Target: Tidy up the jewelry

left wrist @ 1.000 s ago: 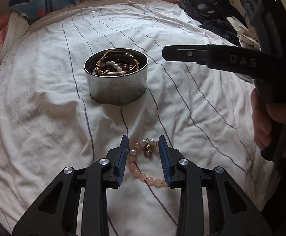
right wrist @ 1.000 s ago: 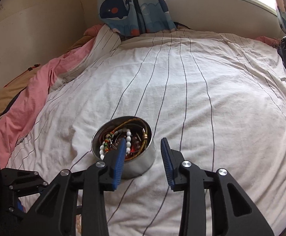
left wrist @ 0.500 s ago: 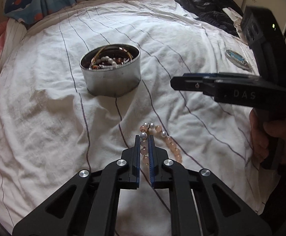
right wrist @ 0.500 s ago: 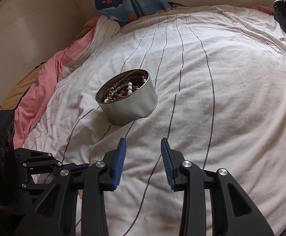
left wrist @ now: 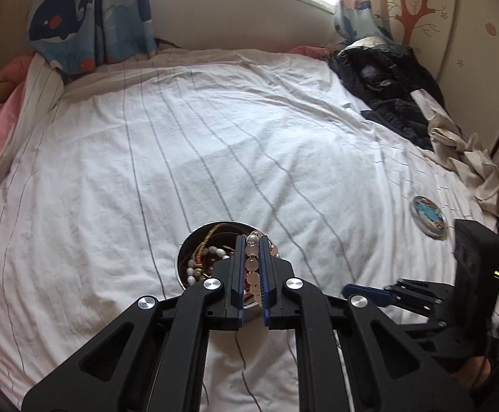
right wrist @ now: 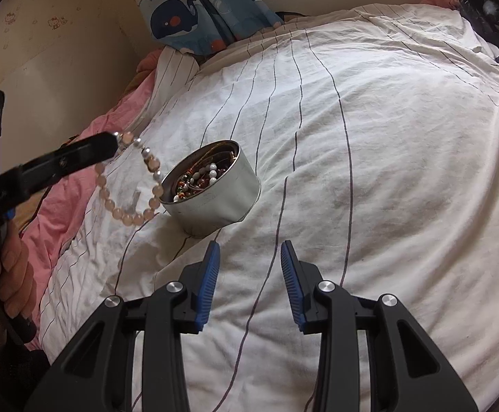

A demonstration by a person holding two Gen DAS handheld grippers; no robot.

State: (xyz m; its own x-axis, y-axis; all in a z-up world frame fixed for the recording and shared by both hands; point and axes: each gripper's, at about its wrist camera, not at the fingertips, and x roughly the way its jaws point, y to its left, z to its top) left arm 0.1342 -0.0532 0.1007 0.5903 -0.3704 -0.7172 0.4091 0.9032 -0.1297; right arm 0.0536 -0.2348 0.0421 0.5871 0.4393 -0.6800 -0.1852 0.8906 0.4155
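My left gripper [left wrist: 251, 240] is shut on a pink bead bracelet [left wrist: 253, 267], held in the air. In the right wrist view the bracelet [right wrist: 125, 213] hangs in a loop from the left gripper [right wrist: 113, 142], just left of a round metal tin [right wrist: 215, 206]. The tin [left wrist: 194, 243] holds several bead bracelets and cords. It sits on the striped white bedsheet [right wrist: 369, 137], partly hidden behind my left fingers. My right gripper [right wrist: 249, 250] is open and empty, low over the sheet just in front of the tin.
A small round lid with a blue picture [left wrist: 428, 218] lies on the sheet to the right. Dark clothes [left wrist: 394, 92] pile at the far right. A pink blanket [right wrist: 60, 206] edges the bed's left side. Whale-print curtains [left wrist: 88, 13] hang behind.
My left gripper shut on the pink bracelet on the sheet, lifted it and carried it to the tin. My right gripper stayed open and pulled back from the tin.
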